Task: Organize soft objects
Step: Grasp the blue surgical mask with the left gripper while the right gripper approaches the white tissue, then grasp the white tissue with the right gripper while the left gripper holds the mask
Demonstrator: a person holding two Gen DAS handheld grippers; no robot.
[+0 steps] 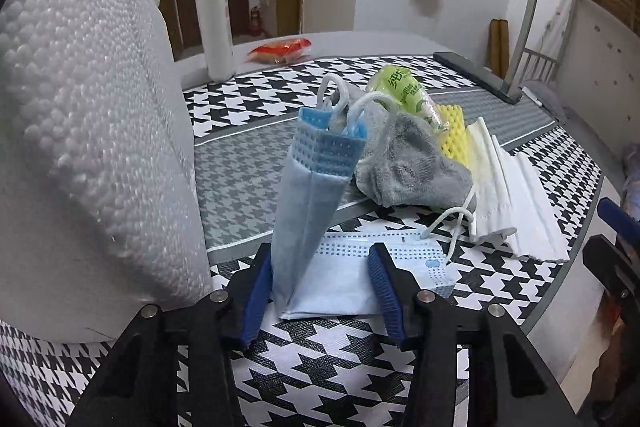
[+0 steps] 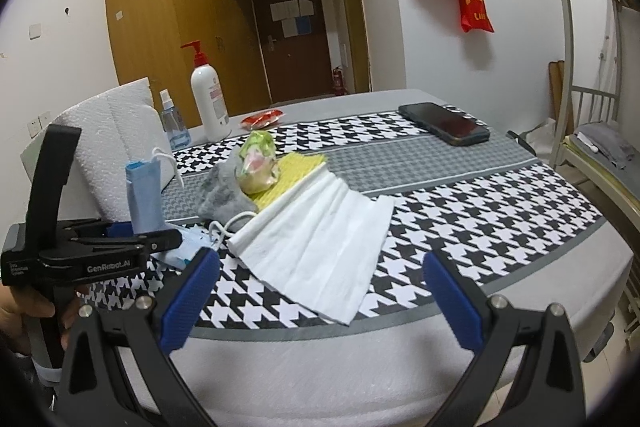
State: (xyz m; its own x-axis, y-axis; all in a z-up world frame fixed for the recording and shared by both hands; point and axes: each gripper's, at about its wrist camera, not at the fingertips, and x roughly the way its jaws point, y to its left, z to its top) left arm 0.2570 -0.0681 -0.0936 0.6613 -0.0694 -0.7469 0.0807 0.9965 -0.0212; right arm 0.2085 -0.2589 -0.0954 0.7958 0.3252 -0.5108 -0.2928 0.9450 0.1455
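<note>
Left tool (image 1: 320, 291) apart around pleated blue mask (image 1: 308, 219), right tool (image 2: 320, 295) apart

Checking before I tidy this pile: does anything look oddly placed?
Yes. The blue mask stands upright, half-folded, between the open fingers of the left claw, while the white mask lies flat. A gray sock sits crumpled on the pile.

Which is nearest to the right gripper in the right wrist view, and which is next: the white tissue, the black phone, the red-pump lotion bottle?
From the right gripper:
1. White tissue, just ahead.
2. Black phone, far right.
3. Lotion bottle, far left, slightly beyond.
</note>
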